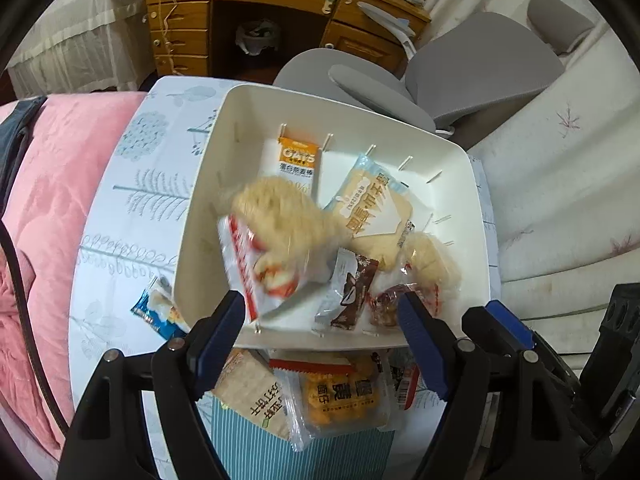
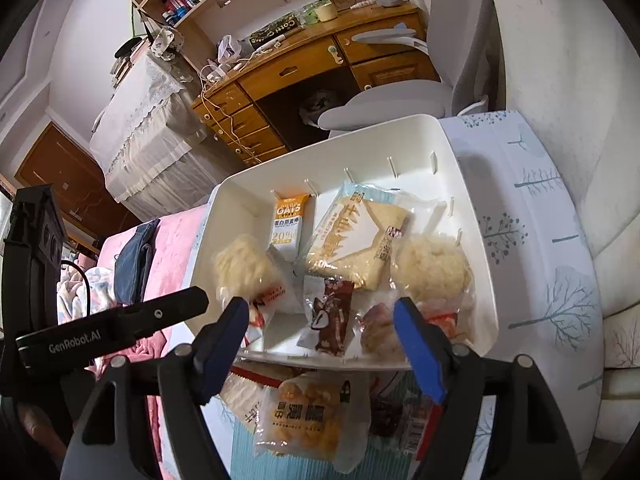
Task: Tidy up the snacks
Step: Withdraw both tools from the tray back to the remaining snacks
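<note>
A white bin (image 1: 208,184) (image 2: 472,208) stands on the tree-print tablecloth and holds several snacks. Among them are an orange oat bar (image 1: 298,160) (image 2: 290,220), a toast packet (image 1: 374,208) (image 2: 356,236), a brown chocolate packet (image 1: 352,292) (image 2: 328,316) and a fluffy bun packet (image 1: 430,264) (image 2: 432,268). A second bun packet (image 1: 276,232) (image 2: 248,268) looks blurred at the bin's left, just beyond my left gripper (image 1: 320,332), which is open and holds nothing. My right gripper (image 2: 320,344) is open too, over the bin's near rim, with nothing between its pads.
Below the bin's near rim lie an orange puff packet (image 1: 340,396) (image 2: 308,412) and a cracker packet (image 1: 252,392) on a teal striped surface (image 1: 256,452). A blue packet (image 1: 160,312) lies left of the bin. A pink quilt (image 1: 52,184), grey chair (image 1: 460,68) and wooden desk (image 1: 260,0) surround the table.
</note>
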